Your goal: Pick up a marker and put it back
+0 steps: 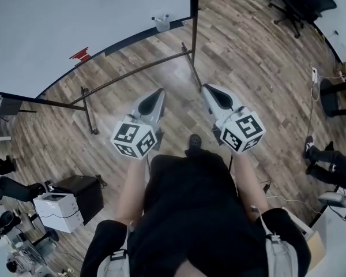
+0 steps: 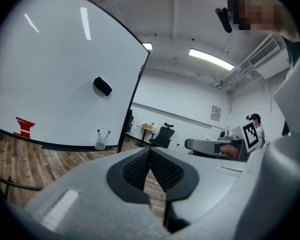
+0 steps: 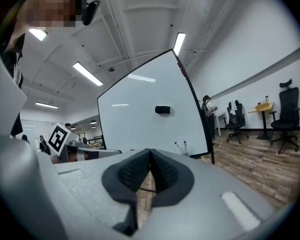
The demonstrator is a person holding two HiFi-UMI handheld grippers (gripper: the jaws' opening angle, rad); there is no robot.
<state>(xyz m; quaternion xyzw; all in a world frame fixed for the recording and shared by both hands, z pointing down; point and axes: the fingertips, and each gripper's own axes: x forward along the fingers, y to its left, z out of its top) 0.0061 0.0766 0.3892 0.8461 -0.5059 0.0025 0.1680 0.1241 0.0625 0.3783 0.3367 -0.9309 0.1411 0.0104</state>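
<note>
Two markers stand in a small clear holder (image 1: 161, 21) at the bottom edge of the whiteboard (image 1: 75, 22); the same holder (image 2: 101, 140) shows in the left gripper view, and the markers (image 3: 180, 146) in the right gripper view. My left gripper (image 1: 160, 91) (image 2: 150, 151) is shut with nothing between its pads. My right gripper (image 1: 206, 88) (image 3: 150, 154) is shut and empty too. Both hang side by side in front of the person's body, well short of the board and pointing toward it.
A black eraser (image 2: 102, 86) sticks to the board, and a red drawing (image 1: 79, 54) sits near its lower edge. The board's metal stand legs (image 1: 138, 71) cross the wooden floor ahead. Office chairs (image 1: 300, 2) stand far right, a white box (image 1: 57, 209) at left.
</note>
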